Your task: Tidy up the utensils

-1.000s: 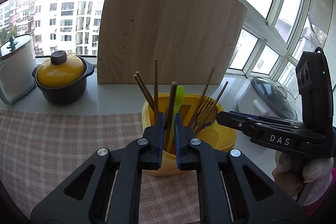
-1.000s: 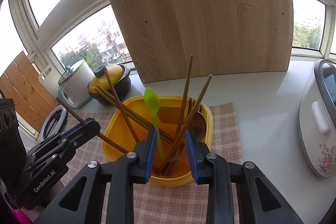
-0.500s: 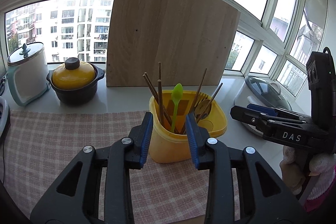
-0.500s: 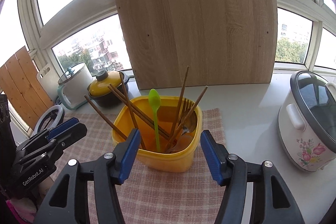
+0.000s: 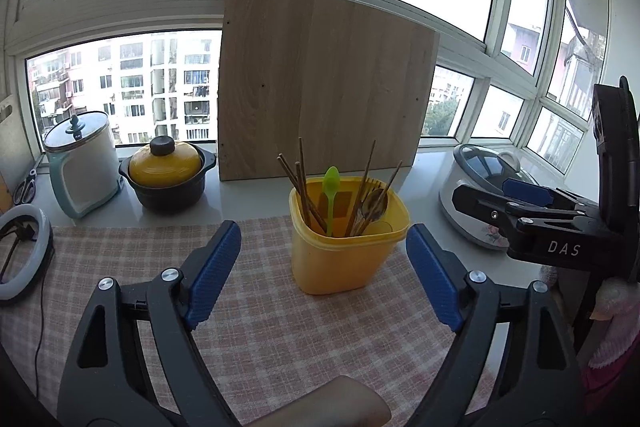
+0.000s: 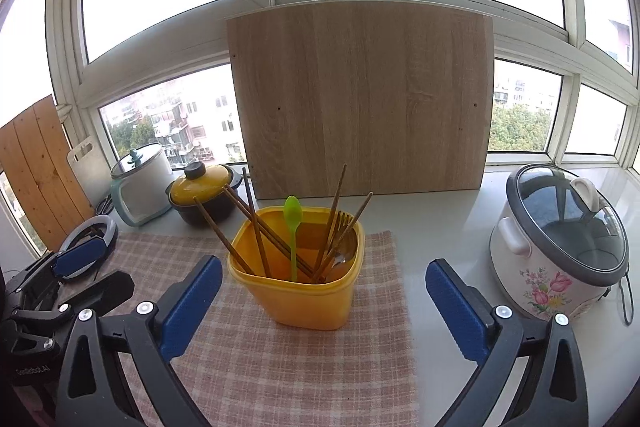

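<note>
We judge the sorting to be close to finished: every utensil we can see stands in the yellow tub [image 5: 346,239], which sits on the checked cloth [image 5: 256,311] in the centre of both views. The chopsticks [image 6: 256,231] lean to the left in it, the green spoon [image 6: 293,227] stands near the middle, and a fork and metal spoon [image 6: 342,239] lean to the right.

The left hand-held gripper [image 5: 322,269] is spread wide and empty, low in the frame with the tub between and beyond its blue pads. The right hand-held gripper [image 6: 324,299] is likewise spread wide, holding nothing. In the left view it shows at the right edge [image 5: 520,205].

The step in hand looks like backing off and checking the result. To do it well, we would draw both tools straight back and level, well clear of the leaning chopstick tips, since a nudge could tip the light tub. We see no loose utensil on the cloth, though the lowest part of each frame is hidden by the tools.

The cloth covers part of a pale tabletop [image 6: 440,223] beneath a wide window. A wooden board [image 6: 360,99] leans upright behind the tub. At the left stand a white kettle [image 5: 80,163] and a yellow-lidded pot [image 5: 166,173]; a flowered rice cooker [image 6: 560,243] sits at the right.
</note>
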The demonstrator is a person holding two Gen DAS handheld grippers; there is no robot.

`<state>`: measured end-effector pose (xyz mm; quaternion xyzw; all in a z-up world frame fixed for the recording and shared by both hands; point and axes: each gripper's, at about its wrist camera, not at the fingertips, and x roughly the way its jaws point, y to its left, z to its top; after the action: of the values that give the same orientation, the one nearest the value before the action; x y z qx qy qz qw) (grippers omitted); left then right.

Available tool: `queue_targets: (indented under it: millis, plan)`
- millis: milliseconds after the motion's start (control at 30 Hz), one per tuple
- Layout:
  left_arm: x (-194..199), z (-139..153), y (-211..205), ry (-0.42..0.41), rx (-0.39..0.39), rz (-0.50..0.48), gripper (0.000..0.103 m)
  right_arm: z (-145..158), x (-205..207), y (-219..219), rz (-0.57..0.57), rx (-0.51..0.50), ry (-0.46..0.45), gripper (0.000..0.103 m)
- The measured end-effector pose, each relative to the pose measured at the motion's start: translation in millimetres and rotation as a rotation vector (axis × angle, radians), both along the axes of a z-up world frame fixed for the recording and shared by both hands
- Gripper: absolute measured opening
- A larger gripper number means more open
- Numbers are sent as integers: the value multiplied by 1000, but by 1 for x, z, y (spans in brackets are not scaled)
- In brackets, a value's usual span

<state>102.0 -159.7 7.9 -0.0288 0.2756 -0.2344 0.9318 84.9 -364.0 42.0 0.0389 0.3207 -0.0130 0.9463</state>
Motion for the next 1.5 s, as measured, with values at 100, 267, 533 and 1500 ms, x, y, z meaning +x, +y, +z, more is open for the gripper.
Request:
queue_targets:
  millis: [100,267,533,1500]
  plan:
    - [-9,4,3,-7,20,18,98,4,-7,2,-6,-13,-8,103]
    - [-20,9,7,-30,43,70,102,8,-18,4,-22,-6,-19,103]
    - [-29,10,11,-40,64,82,103,10,-28,6,-29,-17,-27,103]
    - [-33,4,15,-20,78,105,103,9,-33,11,-48,-35,-40,103]
